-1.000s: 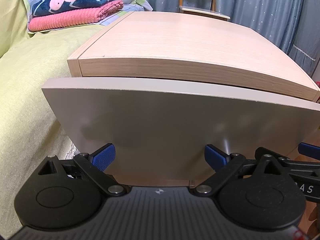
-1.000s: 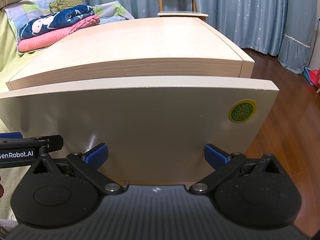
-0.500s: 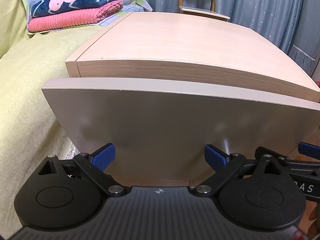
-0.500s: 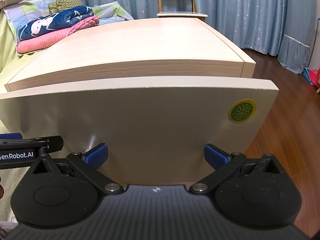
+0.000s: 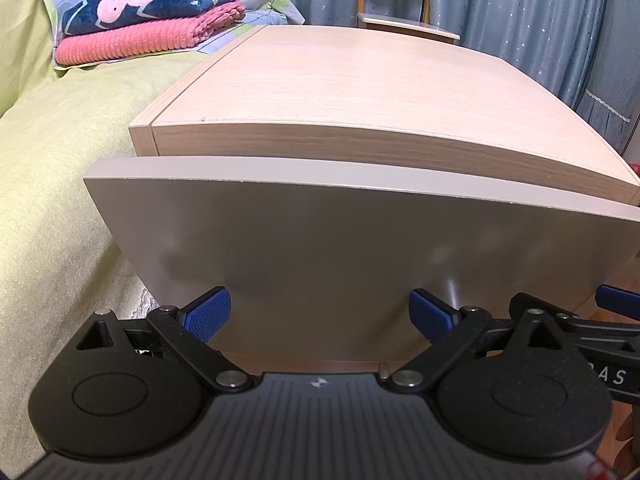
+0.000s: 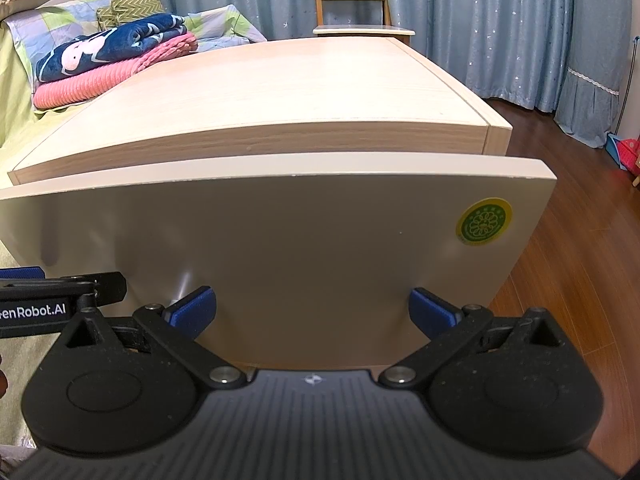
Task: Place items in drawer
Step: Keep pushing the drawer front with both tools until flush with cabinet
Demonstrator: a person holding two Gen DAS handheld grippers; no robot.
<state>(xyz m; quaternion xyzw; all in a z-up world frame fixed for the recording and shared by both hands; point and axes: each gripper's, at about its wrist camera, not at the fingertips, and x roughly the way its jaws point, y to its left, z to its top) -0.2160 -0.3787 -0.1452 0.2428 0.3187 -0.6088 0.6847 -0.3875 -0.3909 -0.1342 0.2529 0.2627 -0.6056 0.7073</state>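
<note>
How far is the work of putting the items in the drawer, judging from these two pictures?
The drawer front stands slightly out from the cabinet top, so it is nearly shut or barely opened; its inside is hidden. In hand: nothing. The left gripper and right gripper are both open and empty, facing the panel side by side. No items are visible. Whether anything is inside, and so what is left, cannot be told.

A home bedroom: a bed with a yellow-green bedspread (image 5: 52, 184) at nine o'clock, folded blankets (image 5: 148, 24) at eleven, star-print blue curtains (image 6: 500, 20) at twelve, and a wooden bedside cabinet (image 6: 280, 92).
</note>
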